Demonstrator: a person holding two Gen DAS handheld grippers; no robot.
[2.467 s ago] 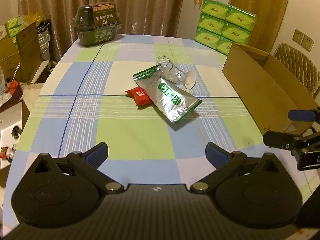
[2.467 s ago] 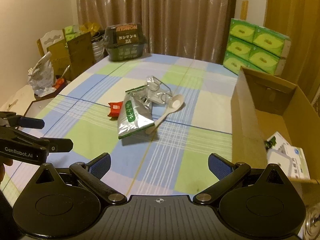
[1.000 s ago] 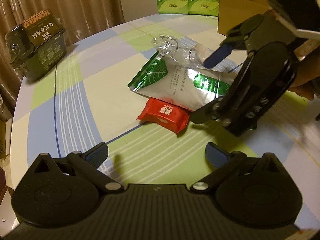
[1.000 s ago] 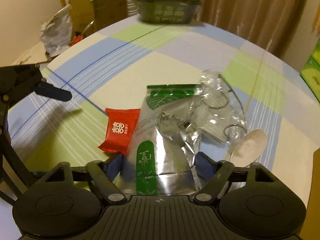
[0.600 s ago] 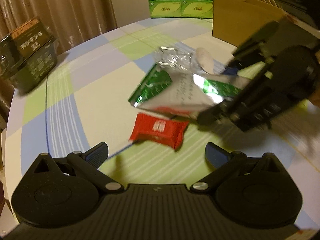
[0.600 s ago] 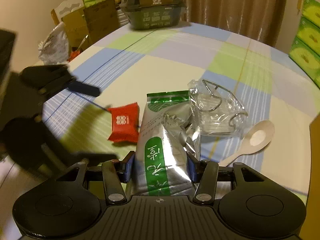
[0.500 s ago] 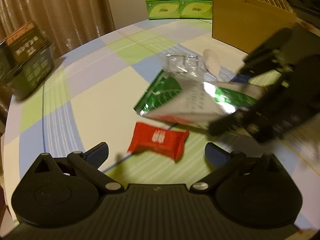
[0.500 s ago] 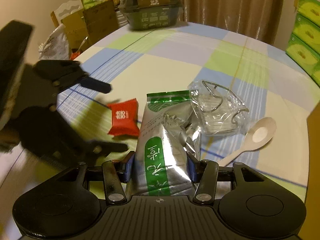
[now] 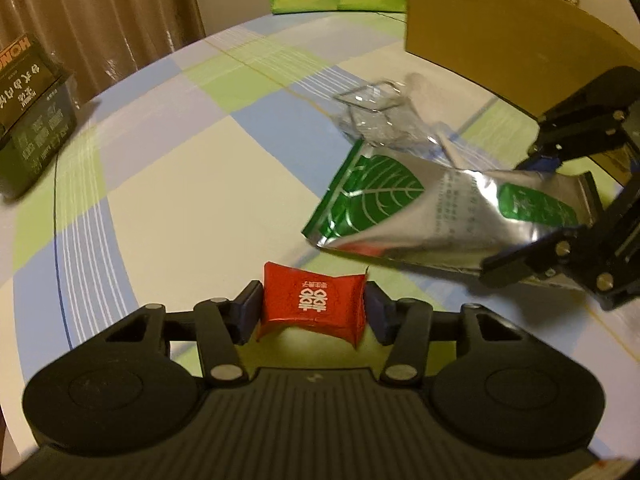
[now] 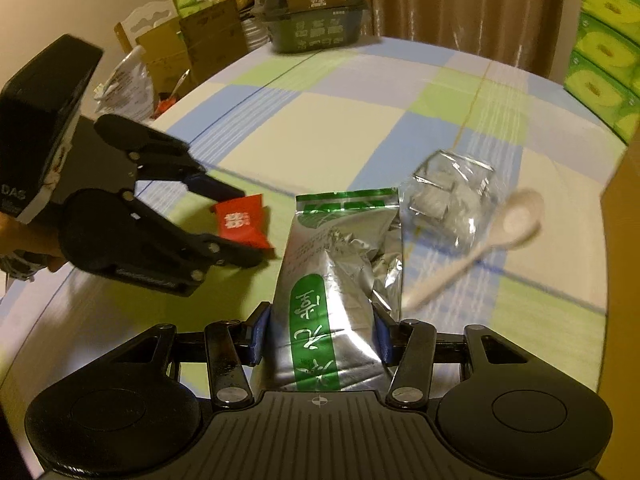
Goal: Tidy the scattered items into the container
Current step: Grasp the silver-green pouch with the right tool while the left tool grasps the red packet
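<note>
Two grabs done: left gripper pinches the red packet, right gripper clamps the silver pouch, and the cardboard box sits far right, nearer the right one.

There are two tools, the left tool and the right tool, one red packet, one silver and green pouch, one clear plastic bag, one pale spoon, one cardboard box and one dark lidded tub on the worktop.
</note>
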